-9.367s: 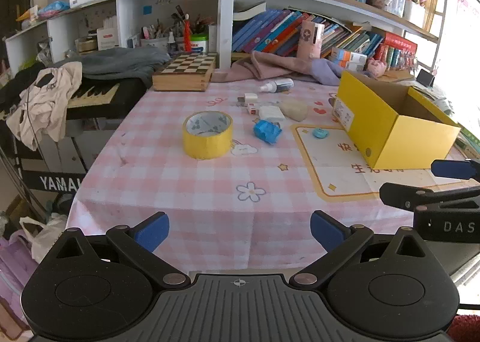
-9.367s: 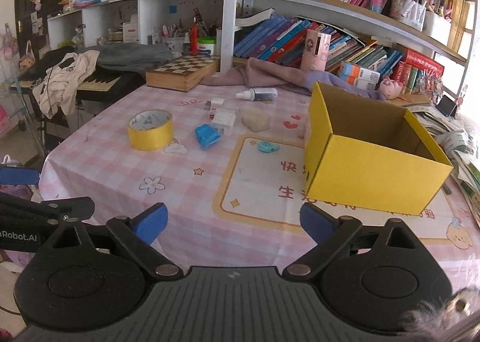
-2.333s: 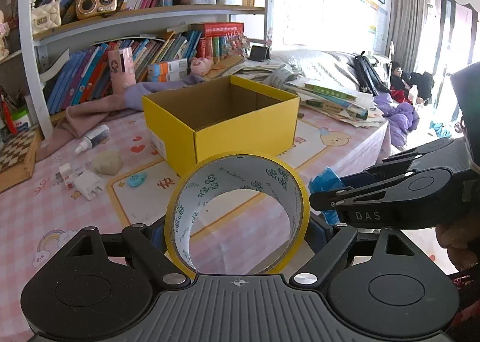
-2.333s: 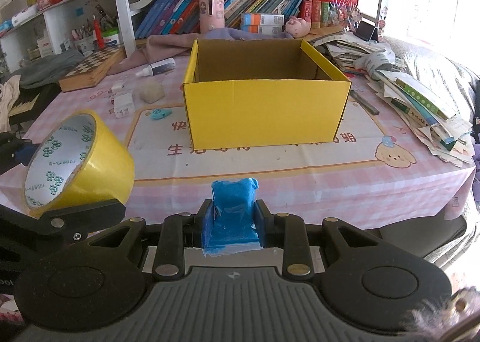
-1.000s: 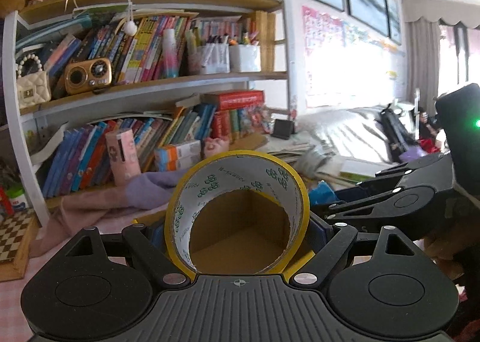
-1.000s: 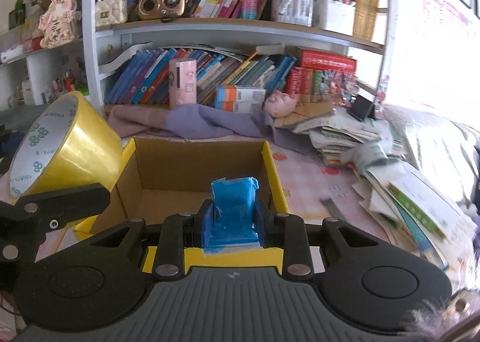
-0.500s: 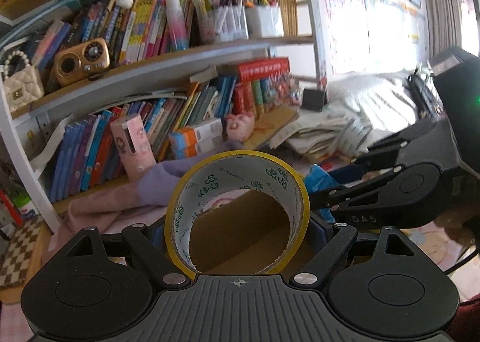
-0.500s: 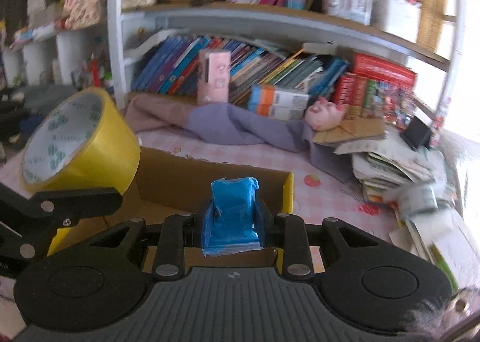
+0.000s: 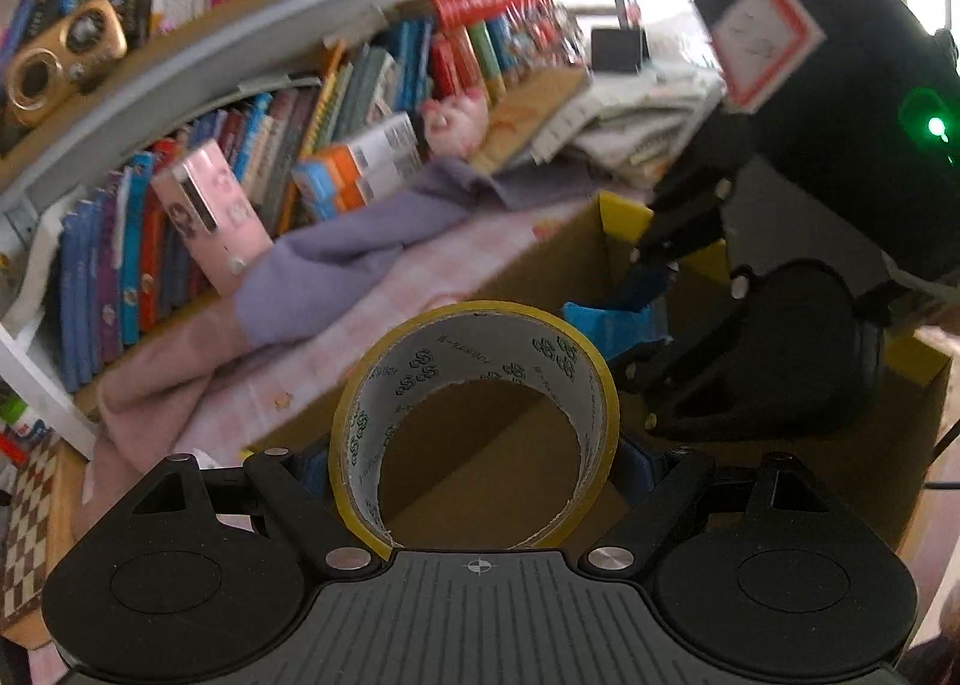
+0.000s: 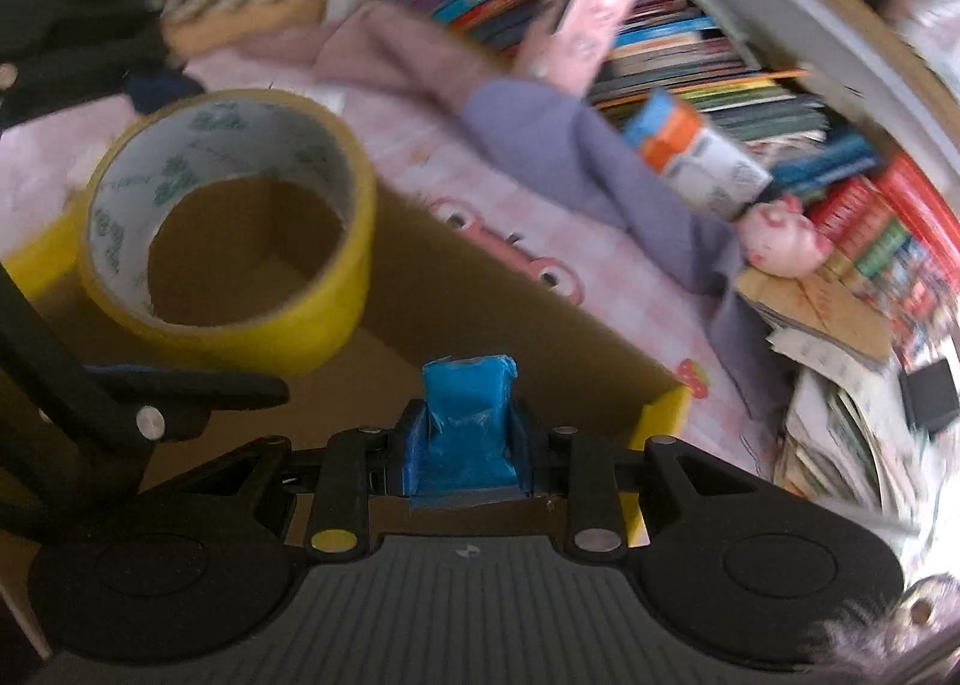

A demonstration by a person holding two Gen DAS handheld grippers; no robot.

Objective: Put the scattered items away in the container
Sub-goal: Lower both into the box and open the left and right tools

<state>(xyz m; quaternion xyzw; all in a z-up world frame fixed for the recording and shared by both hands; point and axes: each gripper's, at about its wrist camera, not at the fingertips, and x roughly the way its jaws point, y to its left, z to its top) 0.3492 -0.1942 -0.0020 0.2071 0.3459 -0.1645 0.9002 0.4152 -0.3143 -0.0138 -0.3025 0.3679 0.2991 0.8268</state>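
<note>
My left gripper (image 9: pixel 474 469) is shut on a yellow tape roll (image 9: pixel 474 337), held upright over the open yellow cardboard box (image 9: pixel 624 208). The roll also shows in the right wrist view (image 10: pixel 288 319), at the left above the box (image 10: pixel 660 415). My right gripper (image 10: pixel 468 445) is shut on a small blue packet (image 10: pixel 468 415), also above the box's brown inside. In the left wrist view the right gripper (image 9: pixel 636 325) with the blue packet (image 9: pixel 612 322) hangs just right of the roll.
A bookshelf full of books (image 9: pixel 336 108) stands behind the box. A purple cloth (image 9: pixel 360 247) and a pink cloth (image 9: pixel 156 391) lie on the pink checked tablecloth (image 10: pixel 420 156). A pink pig toy (image 10: pixel 780 241) and paper stacks (image 10: pixel 840 415) sit at the right.
Both grippers have tilted down and moved in over the box, so its inside now fills the lower view. The tape roll and blue packet stay gripped.
</note>
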